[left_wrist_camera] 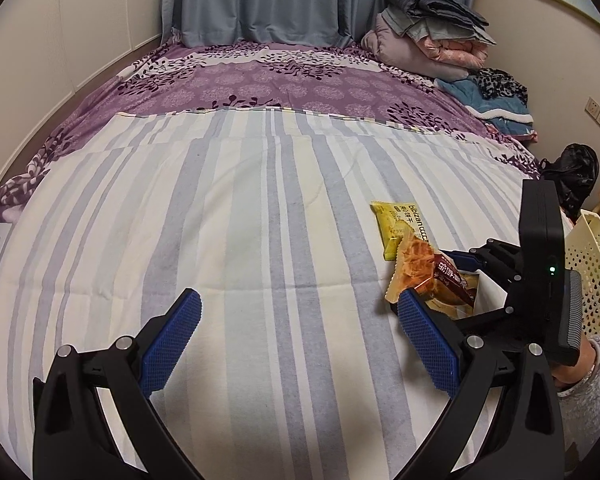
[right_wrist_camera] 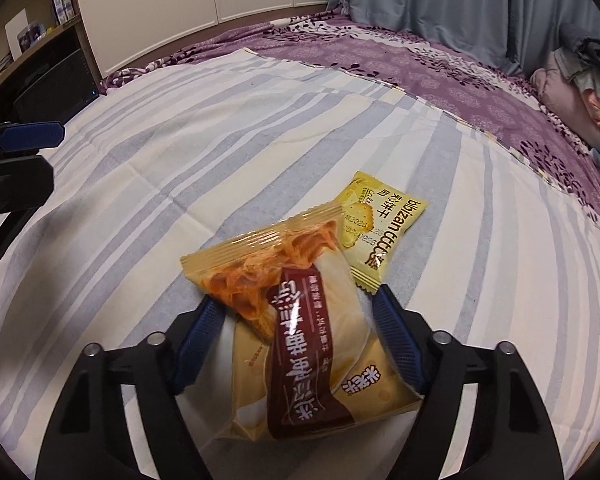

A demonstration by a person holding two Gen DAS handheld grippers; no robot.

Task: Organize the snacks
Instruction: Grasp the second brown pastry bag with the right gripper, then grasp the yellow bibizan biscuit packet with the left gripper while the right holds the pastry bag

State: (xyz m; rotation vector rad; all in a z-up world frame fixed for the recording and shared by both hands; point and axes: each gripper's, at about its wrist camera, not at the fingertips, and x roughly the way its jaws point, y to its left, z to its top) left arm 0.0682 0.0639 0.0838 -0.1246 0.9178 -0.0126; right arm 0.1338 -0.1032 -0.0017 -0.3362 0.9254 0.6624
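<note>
A clear-and-tan snack packet with a dark red band (right_wrist_camera: 300,320) sits tilted between the blue pads of my right gripper (right_wrist_camera: 296,300), which press on both of its sides. Just beyond it, a small yellow biscuit packet (right_wrist_camera: 376,224) lies flat on the striped sheet (right_wrist_camera: 180,152), partly under the held packet's top edge. In the left wrist view the same held packet (left_wrist_camera: 428,276) and yellow packet (left_wrist_camera: 396,228) are at the right, with the right gripper (left_wrist_camera: 456,288) around the first. My left gripper (left_wrist_camera: 298,298) hovers open over bare sheet, holding nothing.
A cream perforated basket (left_wrist_camera: 592,264) stands off the bed's right edge, with a black bag (left_wrist_camera: 576,176) behind it. Folded blankets (left_wrist_camera: 432,40) are piled at the far right corner. A shelf unit (right_wrist_camera: 32,52) stands at the left. A fuzzy grey sleeve (left_wrist_camera: 592,380) holds the right gripper.
</note>
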